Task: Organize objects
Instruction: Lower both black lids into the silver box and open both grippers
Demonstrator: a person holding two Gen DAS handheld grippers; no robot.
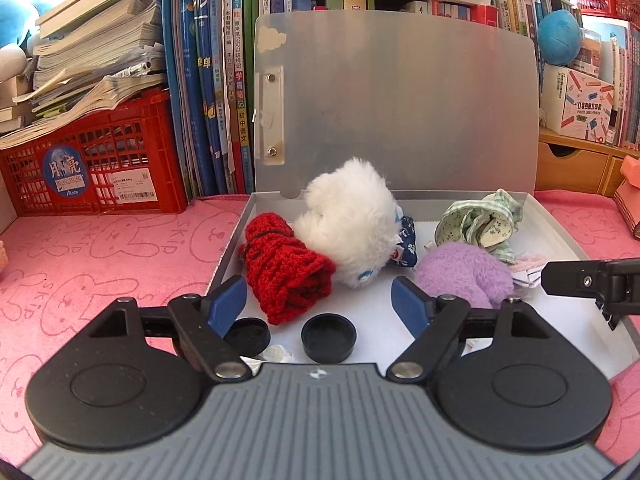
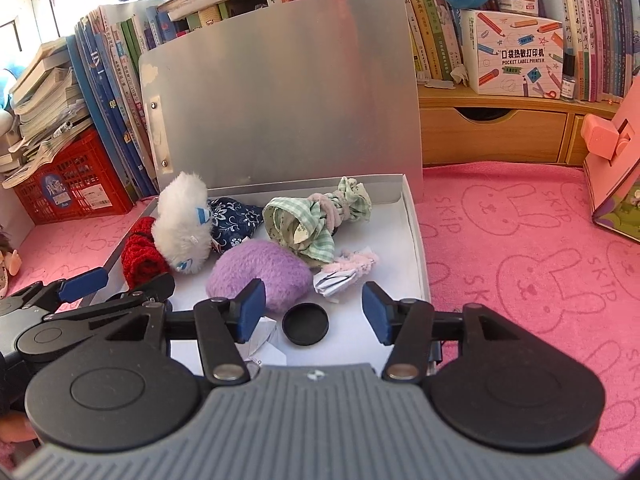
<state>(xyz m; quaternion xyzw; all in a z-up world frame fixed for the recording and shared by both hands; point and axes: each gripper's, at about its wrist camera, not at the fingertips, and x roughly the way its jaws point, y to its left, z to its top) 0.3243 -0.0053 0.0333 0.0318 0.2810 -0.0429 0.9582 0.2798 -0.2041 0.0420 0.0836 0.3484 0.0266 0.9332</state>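
A shallow white box (image 1: 560, 236), its grey lid (image 1: 400, 100) upright, holds a red knitted roll (image 1: 288, 276) at left touching a white fluffy toy (image 1: 348, 220), a purple plush (image 1: 464, 272), a green checked cloth bundle (image 1: 480, 224) at the back right and two black round caps (image 1: 329, 337) in front.

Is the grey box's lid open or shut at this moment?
Open. The lid stands nearly upright behind the tray, leaning against the books, so the red knitted piece and purple plush inside show.
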